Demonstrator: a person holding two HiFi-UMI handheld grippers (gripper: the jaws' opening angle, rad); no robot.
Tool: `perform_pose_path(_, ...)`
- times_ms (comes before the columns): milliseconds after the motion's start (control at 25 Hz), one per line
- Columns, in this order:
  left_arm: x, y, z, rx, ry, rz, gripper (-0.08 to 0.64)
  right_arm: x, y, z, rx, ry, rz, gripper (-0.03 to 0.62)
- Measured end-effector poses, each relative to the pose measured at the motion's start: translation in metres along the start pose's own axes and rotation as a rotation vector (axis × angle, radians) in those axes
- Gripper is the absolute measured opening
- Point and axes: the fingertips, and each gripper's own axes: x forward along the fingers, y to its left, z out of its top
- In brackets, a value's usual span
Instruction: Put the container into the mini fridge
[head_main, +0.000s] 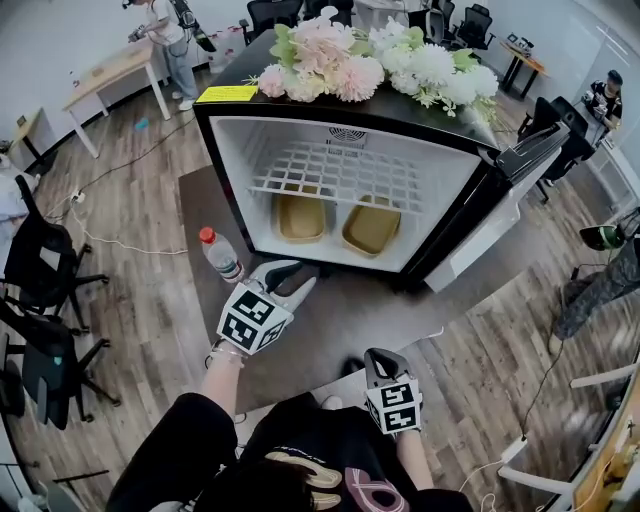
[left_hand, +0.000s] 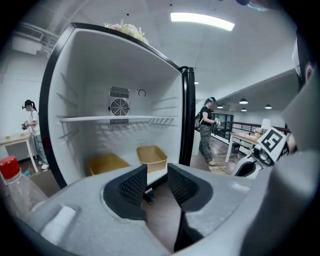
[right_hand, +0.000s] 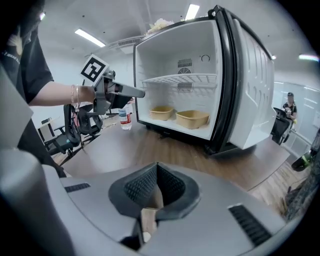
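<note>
The container (head_main: 370, 228) sits mid-frame in the mini fridge (head_main: 232, 160). Our left claw (head_main: 300, 275) spread empty, right claw (head_main: 378, 354) pressed together, we should pull clear before shutting the door (head_main: 490, 225).

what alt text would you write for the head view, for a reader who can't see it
An open mini fridge holds two tan containers side by side under its wire shelf, with flowers on top. In front of it the left gripper is open and empty beside a red-capped bottle, and the right gripper is shut, lower in the picture.
</note>
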Motion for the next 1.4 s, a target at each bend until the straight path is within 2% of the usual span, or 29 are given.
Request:
perform_pose_path(80, -0.012, -0.005, -0.003, -0.037, -0.023, 0.016, 0.129, -0.005, -0.002, 0.005, 0.004, -0.038, -0.019, 0.009)
perform_pose_path(280, -0.038, -0.024, -0.025, -0.22, -0.097, 0.058, 0.117, -0.014, -0.001, 0.009, 0.02, -0.094, -0.028, 0.009)
perform_pose_path(480, -0.057, -0.043, -0.049, -0.278, -0.107, 0.117, 0.117, -0.02, 0.008, 0.003, 0.039, -0.114, -0.019, 0.009)
perform_pose_path(640, -0.068, -0.058, -0.062, -0.385, -0.165, 0.145, 0.115, -0.022, 0.008, -0.001, 0.087, -0.138, -0.032, 0.009)
perform_pose_path(760, -0.071, -0.07, -0.076, -0.406, -0.152, 0.165, 0.11, -0.024, 0.008, -0.003, 0.123, -0.154, -0.042, 0.009)
perform_pose_path(920, -0.069, -0.093, -0.09, -0.447, -0.125, 0.103, 0.106, -0.028, 0.002, -0.002, 0.18, -0.201, -0.092, 0.009)
perform_pose_path(1000, -0.069, -0.104, -0.099, -0.461, -0.109, 0.092, 0.093, -0.028, 0.006, -0.001, 0.187, -0.219, -0.089, 0.009)
perform_pose_path(1080, -0.071, -0.111, -0.107, -0.485, -0.107, 0.109, 0.083, -0.025, 0.015, -0.002, 0.176, -0.217, -0.065, 0.009)
perform_pose_path(1240, -0.076, -0.111, -0.114, -0.519, -0.128, 0.215, 0.058, -0.019, 0.028, -0.004, 0.172, -0.198, -0.019, 0.009)
perform_pose_path(1400, -0.075, -0.114, -0.111, -0.506, -0.131, 0.211, 0.015, -0.019, 0.024, 0.0, 0.137, -0.195, -0.061, 0.006)
